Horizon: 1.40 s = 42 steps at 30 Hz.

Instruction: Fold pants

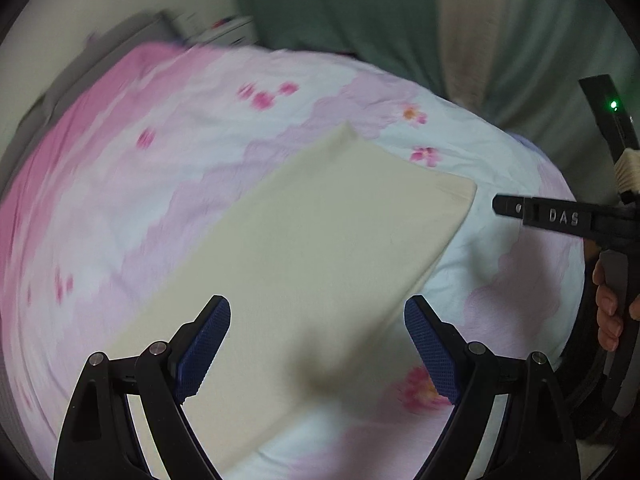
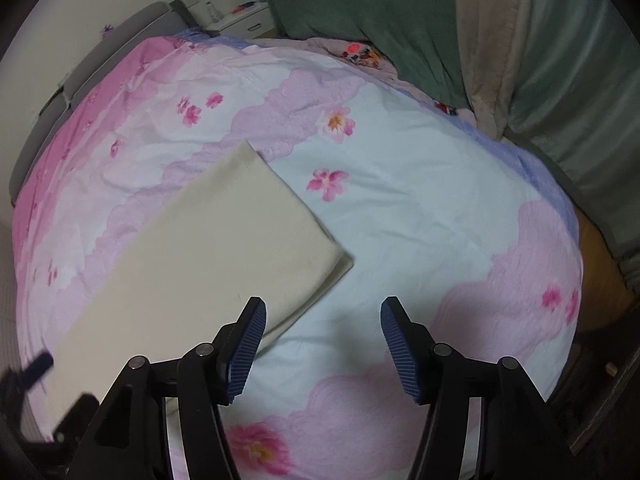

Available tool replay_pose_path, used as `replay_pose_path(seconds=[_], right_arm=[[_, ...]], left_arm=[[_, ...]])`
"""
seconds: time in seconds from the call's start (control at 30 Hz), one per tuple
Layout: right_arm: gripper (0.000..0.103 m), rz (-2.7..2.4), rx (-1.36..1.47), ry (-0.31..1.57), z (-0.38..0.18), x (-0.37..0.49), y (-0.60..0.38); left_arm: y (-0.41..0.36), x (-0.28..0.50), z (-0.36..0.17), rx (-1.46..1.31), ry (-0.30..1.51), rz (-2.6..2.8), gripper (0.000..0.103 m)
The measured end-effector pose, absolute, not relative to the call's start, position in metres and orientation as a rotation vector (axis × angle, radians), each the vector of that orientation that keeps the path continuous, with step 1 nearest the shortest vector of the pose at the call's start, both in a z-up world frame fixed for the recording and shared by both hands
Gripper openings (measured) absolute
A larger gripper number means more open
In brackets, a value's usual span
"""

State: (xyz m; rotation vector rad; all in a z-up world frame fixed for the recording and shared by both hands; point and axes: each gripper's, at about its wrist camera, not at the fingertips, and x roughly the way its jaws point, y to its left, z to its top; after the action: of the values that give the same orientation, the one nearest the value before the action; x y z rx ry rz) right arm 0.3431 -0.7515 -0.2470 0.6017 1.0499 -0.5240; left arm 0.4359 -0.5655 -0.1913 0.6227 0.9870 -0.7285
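The cream pants (image 1: pixel 312 248) lie folded into a flat long rectangle on the flowered bed cover (image 1: pixel 160 168). My left gripper (image 1: pixel 318 308) is open and empty, hovering above the near part of the pants. The pants also show in the right wrist view (image 2: pixel 208 248), left of centre. My right gripper (image 2: pixel 323 312) is open and empty, just right of the pants' near right corner, above bare cover (image 2: pixel 420 220). The right gripper shows from the side in the left wrist view (image 1: pixel 500 206), right of the pants; the left gripper (image 2: pixel 38 364) shows at the right view's lower left.
Green curtains (image 2: pixel 360 4) hang behind the bed. A grey headboard (image 2: pixel 132 28) and a white nightstand (image 2: pixel 240 16) stand at the far left. Wooden floor (image 2: pixel 600 272) shows past the bed's right edge. A patterned blanket (image 2: pixel 360 54) lies at the far edge.
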Motion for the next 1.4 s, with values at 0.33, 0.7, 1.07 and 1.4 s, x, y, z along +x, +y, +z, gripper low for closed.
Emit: replay_pose_path(seconds=[0.33,0.7,1.07,1.4], right_arm=[[0.06,-0.612,0.8,1.001,-0.285,0.343,-0.757],[0.06,-0.597,1.031,0.964,-0.331,0.353,-0.78],[0.058,-0.566,1.134,0.944,-0.368,0.36,-0.795],[0.044,-0.54,1.168,0.928,-0.38,0.366,-0.806]], left_arm=[[-0.621,0.54,-0.203,0.718,1.008,-1.058,0.089],[-0.728,0.646,-0.283,0.569,1.377,-1.132,0.088],[-0.777,0.649,-0.36,0.665,1.529,-1.129,0.077],[-0.783,0.651,-0.369,0.597,1.536,-1.107,0.027]])
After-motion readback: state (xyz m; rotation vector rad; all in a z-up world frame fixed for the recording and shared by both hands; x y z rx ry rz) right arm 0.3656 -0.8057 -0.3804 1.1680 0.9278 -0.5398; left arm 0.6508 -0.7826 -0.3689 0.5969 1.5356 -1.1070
